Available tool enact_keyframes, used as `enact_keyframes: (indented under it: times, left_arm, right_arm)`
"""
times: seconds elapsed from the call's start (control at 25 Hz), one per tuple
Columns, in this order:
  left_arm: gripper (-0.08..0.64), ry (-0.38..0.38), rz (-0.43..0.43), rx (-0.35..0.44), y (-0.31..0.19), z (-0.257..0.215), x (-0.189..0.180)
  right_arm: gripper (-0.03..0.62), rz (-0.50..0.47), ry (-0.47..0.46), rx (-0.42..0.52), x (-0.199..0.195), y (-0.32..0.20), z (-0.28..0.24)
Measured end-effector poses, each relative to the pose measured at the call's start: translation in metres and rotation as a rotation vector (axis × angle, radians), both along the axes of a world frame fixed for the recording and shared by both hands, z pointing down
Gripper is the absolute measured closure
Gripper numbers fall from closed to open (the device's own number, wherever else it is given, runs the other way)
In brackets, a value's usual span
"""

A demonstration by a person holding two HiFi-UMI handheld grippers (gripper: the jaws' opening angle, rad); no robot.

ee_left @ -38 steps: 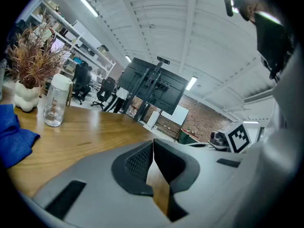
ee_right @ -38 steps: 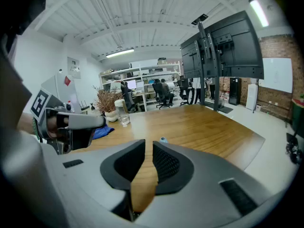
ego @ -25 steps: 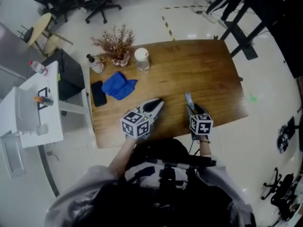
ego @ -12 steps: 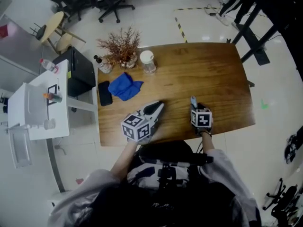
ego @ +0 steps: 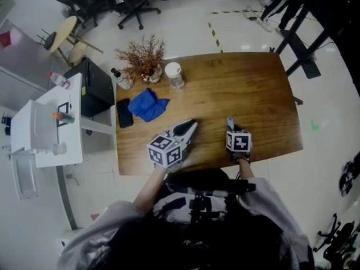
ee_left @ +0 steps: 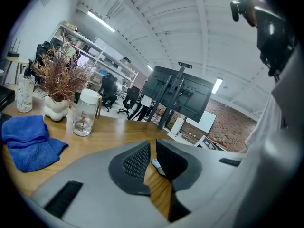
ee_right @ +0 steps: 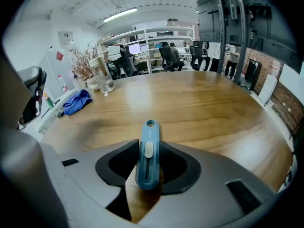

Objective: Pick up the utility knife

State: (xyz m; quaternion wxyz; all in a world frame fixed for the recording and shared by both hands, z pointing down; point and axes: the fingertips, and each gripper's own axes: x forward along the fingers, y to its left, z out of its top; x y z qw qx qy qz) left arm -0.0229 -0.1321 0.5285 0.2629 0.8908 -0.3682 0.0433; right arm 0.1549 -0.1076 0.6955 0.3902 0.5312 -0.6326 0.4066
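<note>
The utility knife point(ee_right: 147, 151) is slim and blue with a pale slider. It lies on the wooden table point(ego: 242, 83) near the front edge, pointing away from me. My right gripper point(ee_right: 145, 163) points steeply down over it, and its jaws are closing with the knife between them, both pads against its sides. In the head view only the utility knife's tip point(ego: 229, 121) shows past the right gripper point(ego: 231, 129). My left gripper point(ego: 190, 126) hovers low over the table to the left. In the left gripper view the left gripper point(ee_left: 153, 156) holds nothing, its jaws nearly together.
At the table's back left lie a blue cloth point(ego: 147, 104) and a black phone point(ego: 124, 112). Behind them stand a dried plant in a white vase point(ego: 143, 61), a clear jar with a white lid point(ego: 174, 75) and a small bottle point(ego: 122, 79). A white cart point(ego: 48, 128) stands left of the table.
My right gripper has come down over the knife, so less of the knife shows ahead of it. The left gripper has hardly moved. The head camera shifted slightly.
</note>
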Motion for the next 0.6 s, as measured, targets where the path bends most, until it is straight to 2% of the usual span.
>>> enact_keyframes:
  times: [0.08, 0.12, 0.28, 0.48, 0.6]
  left_arm:
    - [0.523, 0.001, -0.002, 0.004, -0.003, -0.001, 0.001]
    - [0.523, 0.002, -0.003, 0.004, -0.004, -0.001, 0.001]
    - [0.523, 0.012, 0.003, 0.005, -0.006, -0.001, 0.003]
    - [0.523, -0.002, 0.023, 0.015, -0.008, 0.000, 0.007]
    - [0.526, -0.002, 0.030, 0.037, -0.011, -0.005, 0.008]
  right_arm:
    - [0.448, -0.004, -0.087, 0.213, -0.009, -0.033, -0.021]
    - [0.448, -0.002, -0.112, 0.278, -0.009, -0.042, -0.029]
    - [0.448, 0.016, -0.173, 0.381, -0.009, -0.041, -0.065]
    - [0.448, 0.031, -0.293, 0.510, -0.017, -0.032, -0.130]
    - [0.448, 0.018, -0.316, 0.554, -0.022, -0.023, -0.162]
